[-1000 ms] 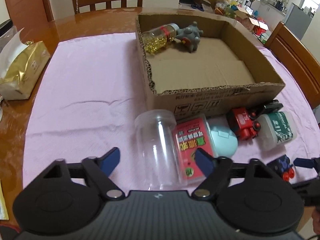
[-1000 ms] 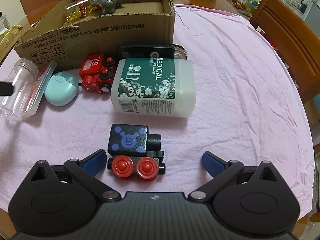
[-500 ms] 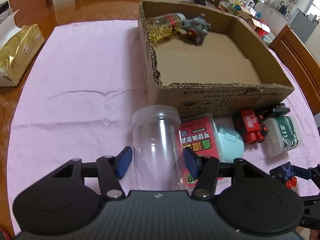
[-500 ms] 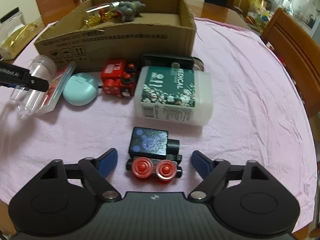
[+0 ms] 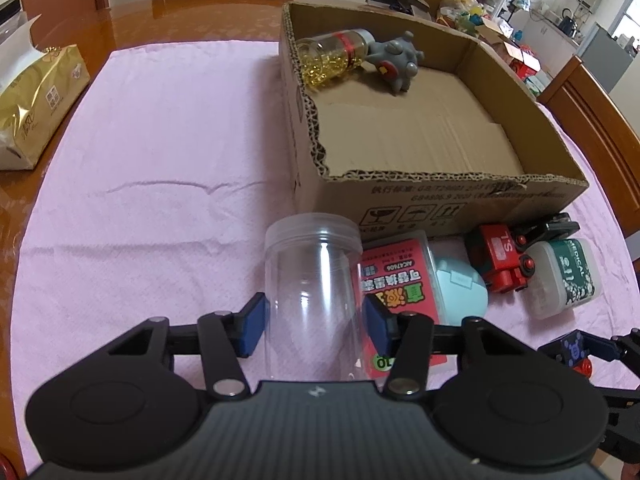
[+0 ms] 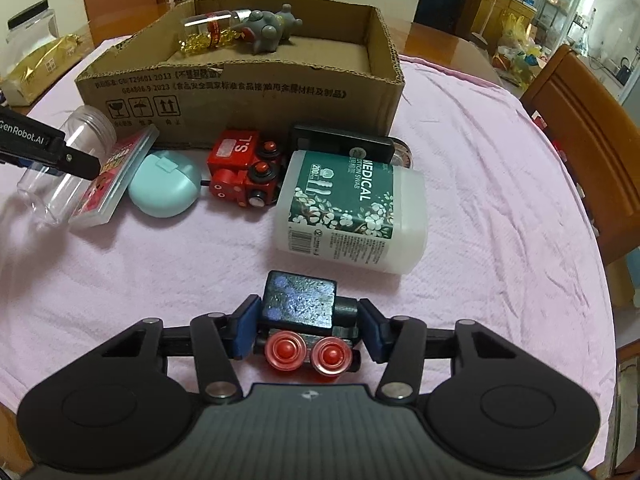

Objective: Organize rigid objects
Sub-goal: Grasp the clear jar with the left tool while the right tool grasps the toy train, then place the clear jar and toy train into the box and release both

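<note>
Both pairs of tongs have narrowed since a second ago: the left tongs now bracket the clear jar, the right tongs the dark blue toy car. Largest on the pink-clothed surface is the cardboard box, holding a bottle of gold capsules and a grey toy figure at its far end. In front of the box lie the white medical swab tub, a red toy vehicle, a mint case and a red card pack, which leans against the jar lying on its side. Left pads sit right beside the jar's walls; whether they press it I cannot tell. Right pads touch the car's sides, gripping it on the cloth.
</note>
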